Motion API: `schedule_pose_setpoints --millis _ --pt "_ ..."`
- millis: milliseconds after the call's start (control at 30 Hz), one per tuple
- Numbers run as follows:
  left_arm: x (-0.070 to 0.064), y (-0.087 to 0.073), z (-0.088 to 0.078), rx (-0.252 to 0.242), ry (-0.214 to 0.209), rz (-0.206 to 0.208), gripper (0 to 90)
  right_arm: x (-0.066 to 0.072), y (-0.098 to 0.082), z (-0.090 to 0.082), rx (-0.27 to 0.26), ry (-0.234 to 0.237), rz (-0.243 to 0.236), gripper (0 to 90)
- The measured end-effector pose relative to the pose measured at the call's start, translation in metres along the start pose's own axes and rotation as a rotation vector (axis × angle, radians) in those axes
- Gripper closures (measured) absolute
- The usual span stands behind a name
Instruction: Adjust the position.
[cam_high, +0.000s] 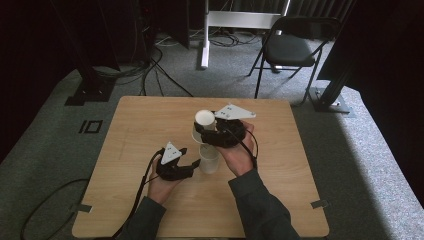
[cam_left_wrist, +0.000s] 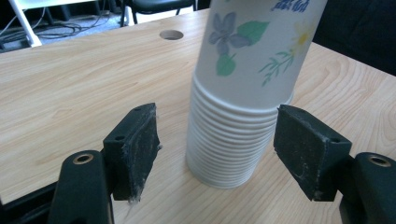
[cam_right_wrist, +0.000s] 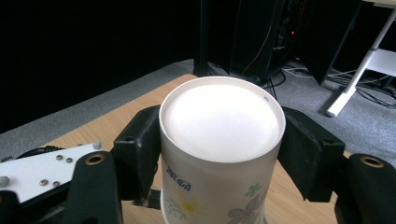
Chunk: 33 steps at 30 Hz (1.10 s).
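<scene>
- Near the middle of the tabletop (cam_high: 150, 120), an upside-down stack of paper cups (cam_high: 209, 159) is standing, rims ringed one over another down to the wood.
- Right gripper (cam_high: 204, 131) is clasping the top cup (cam_right_wrist: 219, 140) from both sides; in the right gripper view its pads (cam_right_wrist: 140, 149) are pressing on the cup wall just below the white upturned base. Judged reason: this cup is being peeled off the rest, so the grip is sitting high, clear of the nested rims.
- Top cup is sitting higher than, and a little to the far side of, the stack in the high view; whether it is fully free of the stack is hard to tell, since the hand and gripper are covering the join.
- Left gripper (cam_left_wrist: 217, 149) is waiting with jaws released, one pad (cam_left_wrist: 135, 149) on each side of the lower stack (cam_left_wrist: 229, 140), neither touching it. Likely purpose: bracing the stack so it is not lifting along with the cup.
- Flower print and blue lettering are showing on the cup wall; the lettering is cut off and unreadable.
- Round hole (cam_left_wrist: 171, 34) is showing in the tabletop on the far side of the stack; its use is unclear.
- Far floor is carrying a black chair (cam_high: 292, 47) and loose cables (cam_high: 145, 70), partly lost in shadow.
</scene>
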<state>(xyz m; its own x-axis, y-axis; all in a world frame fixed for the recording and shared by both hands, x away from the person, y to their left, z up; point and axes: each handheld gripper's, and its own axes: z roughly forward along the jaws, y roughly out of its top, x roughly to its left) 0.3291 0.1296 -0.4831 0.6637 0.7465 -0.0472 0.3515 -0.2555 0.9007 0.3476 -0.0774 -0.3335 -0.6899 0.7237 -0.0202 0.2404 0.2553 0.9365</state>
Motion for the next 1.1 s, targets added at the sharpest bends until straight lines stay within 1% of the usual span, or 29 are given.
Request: schedule_pose_setpoints --millis 200,367,500,767,833,900,1100 --pt "0.008 -0.003 -0.008 -0.003 0.017 -0.024 31.8 0.005 0.006 0.002 -0.012 0.008 -0.012 34.1" --pt "0.011 -0.005 -0.014 -0.003 0.032 -0.026 32.1 0.01 0.01 0.005 -0.019 0.018 -0.019 34.0" --pt "0.013 -0.007 -0.018 -0.007 0.042 -0.032 33.3 0.015 0.011 0.008 -0.029 0.033 -0.022 34.0" --pt "0.018 -0.009 -0.024 -0.013 0.051 -0.049 33.4 0.019 0.01 0.016 -0.023 0.048 -0.021 34.0" --pt "0.019 -0.009 -0.026 -0.018 0.055 -0.05 33.4 0.02 0.009 0.019 -0.018 0.05 -0.024 34.1" --pt "0.02 -0.009 -0.028 -0.023 0.05 -0.052 33.4 0.02 0.008 0.022 -0.013 0.052 -0.019 34.0" --pt "0.018 -0.008 -0.032 -0.028 0.049 -0.036 33.4 0.023 0.006 0.03 -0.013 0.06 -0.017 34.0"
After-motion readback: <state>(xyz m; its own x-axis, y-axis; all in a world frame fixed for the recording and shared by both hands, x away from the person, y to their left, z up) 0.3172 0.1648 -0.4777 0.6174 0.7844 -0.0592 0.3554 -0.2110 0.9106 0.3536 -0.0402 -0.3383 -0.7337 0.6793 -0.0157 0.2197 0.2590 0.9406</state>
